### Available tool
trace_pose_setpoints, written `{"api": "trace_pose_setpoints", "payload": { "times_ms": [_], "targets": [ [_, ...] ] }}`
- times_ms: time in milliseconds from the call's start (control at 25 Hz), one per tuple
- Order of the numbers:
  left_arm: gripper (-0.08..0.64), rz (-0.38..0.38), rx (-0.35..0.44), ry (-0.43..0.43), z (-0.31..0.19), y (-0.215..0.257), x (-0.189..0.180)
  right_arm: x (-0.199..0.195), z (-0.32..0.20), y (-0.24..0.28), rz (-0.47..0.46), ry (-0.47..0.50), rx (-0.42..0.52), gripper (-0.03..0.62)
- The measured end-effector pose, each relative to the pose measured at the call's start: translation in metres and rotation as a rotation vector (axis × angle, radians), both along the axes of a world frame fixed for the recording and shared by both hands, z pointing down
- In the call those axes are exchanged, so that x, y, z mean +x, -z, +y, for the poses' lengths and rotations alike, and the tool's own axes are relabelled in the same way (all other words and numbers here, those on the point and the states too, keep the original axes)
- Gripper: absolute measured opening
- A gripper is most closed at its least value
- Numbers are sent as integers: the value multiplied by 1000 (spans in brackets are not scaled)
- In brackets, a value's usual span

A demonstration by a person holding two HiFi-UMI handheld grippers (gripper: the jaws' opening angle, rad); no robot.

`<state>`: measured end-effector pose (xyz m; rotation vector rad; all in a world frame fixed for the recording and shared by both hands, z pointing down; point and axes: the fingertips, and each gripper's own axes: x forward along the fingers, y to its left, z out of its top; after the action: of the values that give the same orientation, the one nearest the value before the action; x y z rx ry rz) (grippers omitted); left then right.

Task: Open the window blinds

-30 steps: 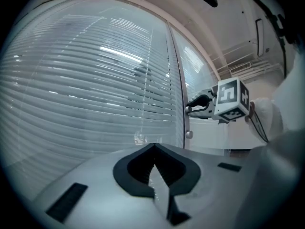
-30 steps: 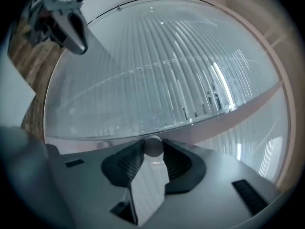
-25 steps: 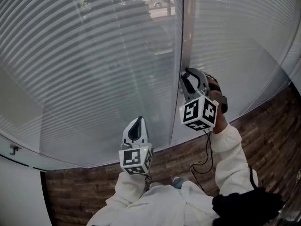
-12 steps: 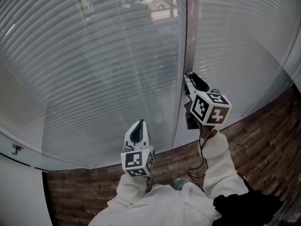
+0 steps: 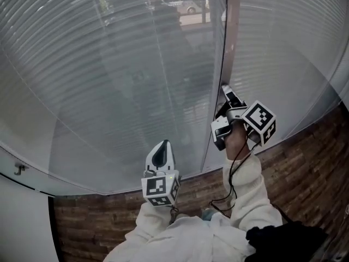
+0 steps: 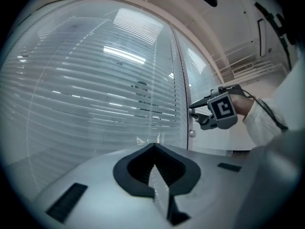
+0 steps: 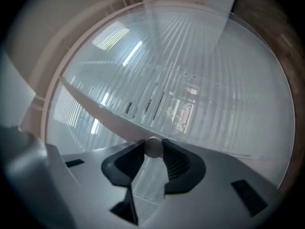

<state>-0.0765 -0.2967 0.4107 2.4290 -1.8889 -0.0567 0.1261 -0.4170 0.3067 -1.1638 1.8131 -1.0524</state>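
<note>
Wand [image 7: 153, 148] sits pinched between jaws of right gripper [image 5: 226, 90].

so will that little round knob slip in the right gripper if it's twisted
Possibly: the knob looks smooth and round, and the right gripper pinches it only at its jaw tips. It seems small and hard, so probably light and rigid, not squashy.

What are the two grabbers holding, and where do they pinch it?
The right gripper pinches a small round knob by its sides, between its jaw tips. The left gripper, jaws together, holds nothing.
</note>
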Motion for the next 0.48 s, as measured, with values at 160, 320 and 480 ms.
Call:
{"api": "trace_pose_setpoints", "payload": {
  "times_ms": [160,320,480],
  "targets": [
    [0,3,2,7,1,0,-5,3,-1,-8,-300,9,-81,132],
    [0,5,-2,8,2,-1,-8,5,-2,-18,-653,52,-158,132],
    [0,3,-8,-4,0,-1,-6,6,-3,-15,-631,91,-95,133]
  ]
}}
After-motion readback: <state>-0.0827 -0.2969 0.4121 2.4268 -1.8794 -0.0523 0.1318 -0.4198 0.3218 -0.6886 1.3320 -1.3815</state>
